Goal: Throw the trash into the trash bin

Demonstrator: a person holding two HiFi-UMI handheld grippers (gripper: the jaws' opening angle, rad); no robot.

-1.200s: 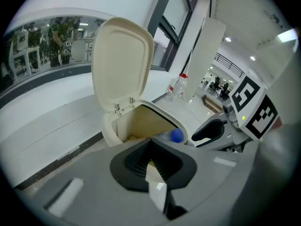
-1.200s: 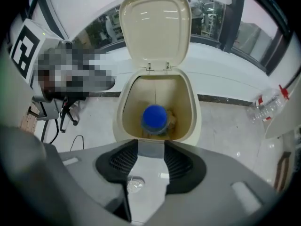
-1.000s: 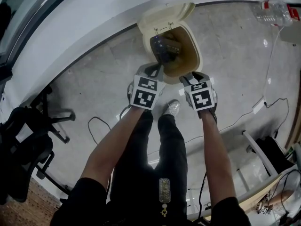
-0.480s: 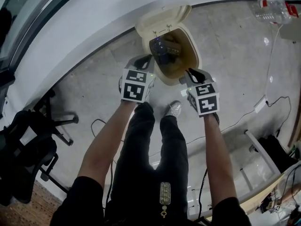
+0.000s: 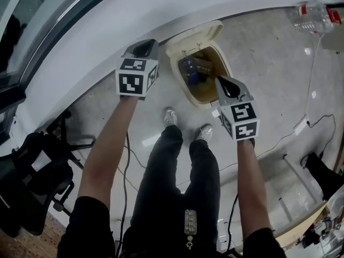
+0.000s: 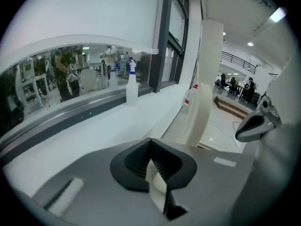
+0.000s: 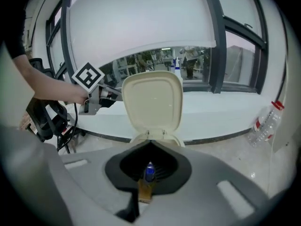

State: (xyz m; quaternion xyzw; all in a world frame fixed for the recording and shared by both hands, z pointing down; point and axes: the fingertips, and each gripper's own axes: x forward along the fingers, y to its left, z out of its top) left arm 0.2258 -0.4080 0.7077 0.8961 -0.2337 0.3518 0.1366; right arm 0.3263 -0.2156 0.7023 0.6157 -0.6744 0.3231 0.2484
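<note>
The cream trash bin (image 5: 217, 63) stands on the floor by the wall with its lid (image 5: 196, 36) tipped back. A dark bottle (image 5: 189, 69) and other trash lie inside it. My right gripper (image 5: 230, 85) hangs shut and empty over the bin's right rim. In the right gripper view the raised lid (image 7: 153, 100) fills the middle, and the bottle (image 7: 149, 172) shows through the slit of the shut right gripper (image 7: 148, 175). My left gripper (image 5: 144, 49) is up to the left of the bin over the white ledge. In its own view the left gripper (image 6: 157, 173) is shut with nothing in it.
A clear plastic bottle (image 5: 314, 12) lies on the floor at the far right. Cables (image 5: 309, 117) trail across the floor on the right. A black office chair (image 5: 32, 171) stands at the left. The person's shoes (image 5: 170, 117) are just in front of the bin. A spray bottle (image 6: 131, 84) stands on the window ledge.
The left gripper has swung up and to the left, away from the bin's mouth and over the ledge. The right gripper has risen and drawn back to the bin's right rim.
</note>
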